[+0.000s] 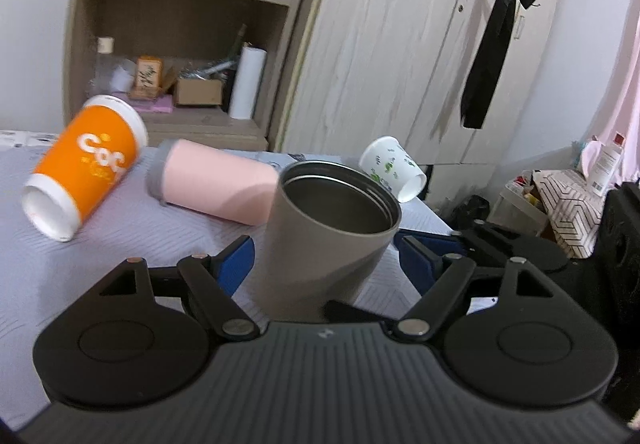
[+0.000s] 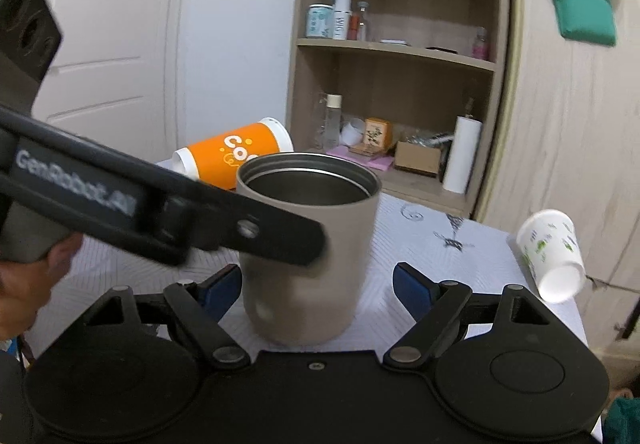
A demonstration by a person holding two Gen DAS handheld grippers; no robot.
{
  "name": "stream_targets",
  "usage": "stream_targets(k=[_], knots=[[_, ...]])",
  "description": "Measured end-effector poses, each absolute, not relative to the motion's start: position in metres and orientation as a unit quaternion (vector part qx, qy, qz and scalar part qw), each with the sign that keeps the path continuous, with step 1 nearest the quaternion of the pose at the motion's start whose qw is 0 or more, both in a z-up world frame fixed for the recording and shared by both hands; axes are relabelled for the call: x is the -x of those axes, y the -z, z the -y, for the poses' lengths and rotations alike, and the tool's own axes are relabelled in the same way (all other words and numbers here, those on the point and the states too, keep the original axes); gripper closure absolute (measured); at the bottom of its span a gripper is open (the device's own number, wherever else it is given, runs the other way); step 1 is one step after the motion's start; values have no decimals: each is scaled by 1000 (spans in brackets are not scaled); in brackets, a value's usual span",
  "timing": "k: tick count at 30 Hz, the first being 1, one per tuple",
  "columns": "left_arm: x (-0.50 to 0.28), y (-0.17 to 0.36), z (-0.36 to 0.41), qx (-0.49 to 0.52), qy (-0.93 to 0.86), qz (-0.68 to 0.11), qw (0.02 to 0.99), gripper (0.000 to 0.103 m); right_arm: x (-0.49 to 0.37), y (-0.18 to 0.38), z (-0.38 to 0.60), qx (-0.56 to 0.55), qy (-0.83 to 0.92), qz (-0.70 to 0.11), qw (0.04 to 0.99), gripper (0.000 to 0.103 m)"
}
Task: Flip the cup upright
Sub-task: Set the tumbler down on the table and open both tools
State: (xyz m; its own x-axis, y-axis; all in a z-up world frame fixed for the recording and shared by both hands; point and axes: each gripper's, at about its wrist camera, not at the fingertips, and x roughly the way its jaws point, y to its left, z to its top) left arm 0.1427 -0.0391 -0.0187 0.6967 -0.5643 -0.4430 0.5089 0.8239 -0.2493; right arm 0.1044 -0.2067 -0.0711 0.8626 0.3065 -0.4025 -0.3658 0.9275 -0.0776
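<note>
Left wrist: grey cup [image 1: 332, 228] upright between parted left gripper [image 1: 326, 264] fingers | right gripper [image 2: 316, 284] parted around cup | orange cup [image 1: 86, 164] lying.

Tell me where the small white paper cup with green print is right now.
The small white paper cup with green print lies on its side at the table's right edge, right of the upright grey metal tumbler, near the wardrobe.

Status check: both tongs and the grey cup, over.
Left tongs open, straddling grey metal cup. Right tongs open, same cup between them. Cup upright, mouth up. Orange paper cup, pink tumbler lying behind, clear.
</note>
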Motion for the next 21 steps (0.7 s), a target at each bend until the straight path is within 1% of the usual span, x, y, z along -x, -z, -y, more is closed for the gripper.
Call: stream_targets(k=[4, 11, 13, 15, 17, 21], knots=[[-117, 9, 30, 45, 270, -227, 934, 24, -86, 64, 214, 57, -155, -195, 967, 16], [-68, -10, 17, 23, 226, -171, 959, 24, -47, 42, 218, 46, -126, -164, 977, 16], [-55, -16, 14, 16, 215, -157, 964, 20, -34, 35, 218, 48, -111, -154, 981, 16], [-44, -21, 11, 17, 210, -149, 966, 19, -24, 30, 217, 47, -98, -146, 983, 16], [-37, -23, 6, 20, 217, -151, 964, 15, -15, 26, 218, 42, -87, -142, 985, 16], [-25, -26, -2, 32, 210, -155, 965, 12, 6, 15, 220, 27, -58, -140, 988, 16]])
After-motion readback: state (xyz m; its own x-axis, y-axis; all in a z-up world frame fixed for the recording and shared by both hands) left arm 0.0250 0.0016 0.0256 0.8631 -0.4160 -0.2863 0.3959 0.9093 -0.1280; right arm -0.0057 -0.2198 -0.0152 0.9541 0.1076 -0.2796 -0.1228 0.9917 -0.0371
